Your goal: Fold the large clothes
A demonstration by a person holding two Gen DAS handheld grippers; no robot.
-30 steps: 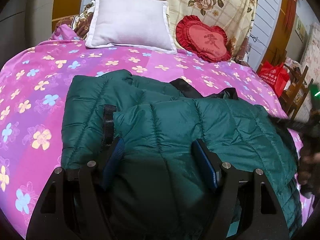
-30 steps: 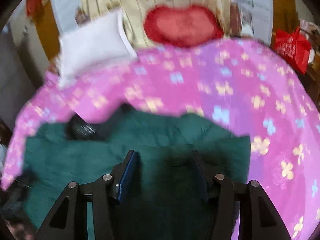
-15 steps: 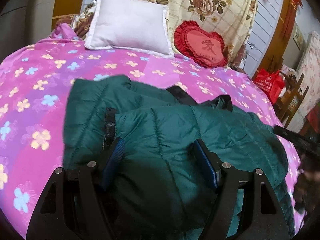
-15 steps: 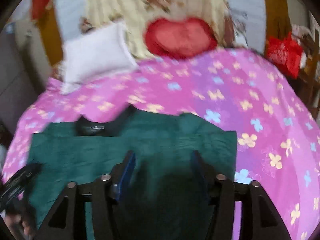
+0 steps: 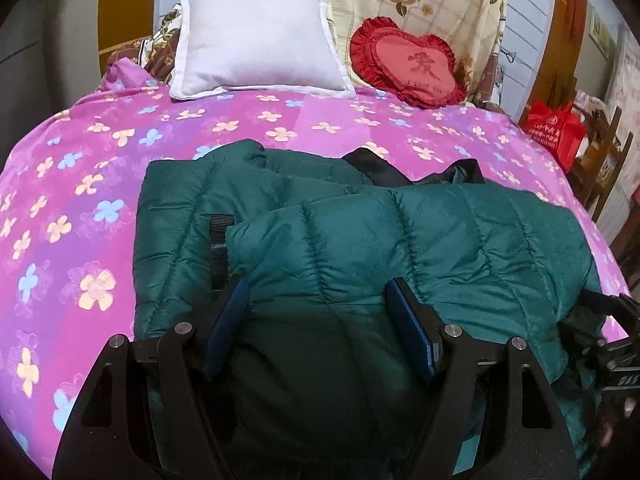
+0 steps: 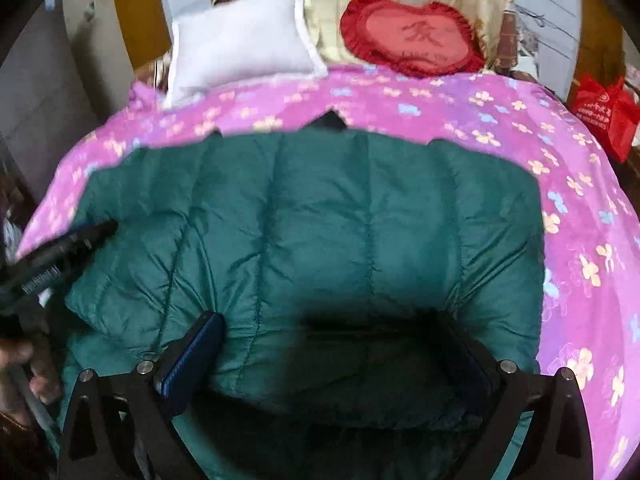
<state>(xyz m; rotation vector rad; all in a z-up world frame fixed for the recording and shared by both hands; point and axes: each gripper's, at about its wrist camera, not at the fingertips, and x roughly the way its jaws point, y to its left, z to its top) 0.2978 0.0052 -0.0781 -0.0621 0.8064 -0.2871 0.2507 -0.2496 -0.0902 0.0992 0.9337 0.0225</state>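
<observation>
Bedspread [image 5: 280, 120] (pink, flowered) bears green jacket [image 5: 400, 240]; left tool [image 5: 318, 304] and right tool [image 6: 332, 344] both released.

Dark green quilted jacket [image 5: 400, 240], folded, flat on bed

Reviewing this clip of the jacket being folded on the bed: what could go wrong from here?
1. The right gripper has just been opening, its fingers wide over the green puffer jacket without pinching it; the puffy fold may spring back open.
2. The left gripper also straddles the padding loosely, so nothing seems to pin the layers.
3. The jacket's right edge lies near the side of the pink floral bedspread; a tug could slide the slick fabric off.
</observation>
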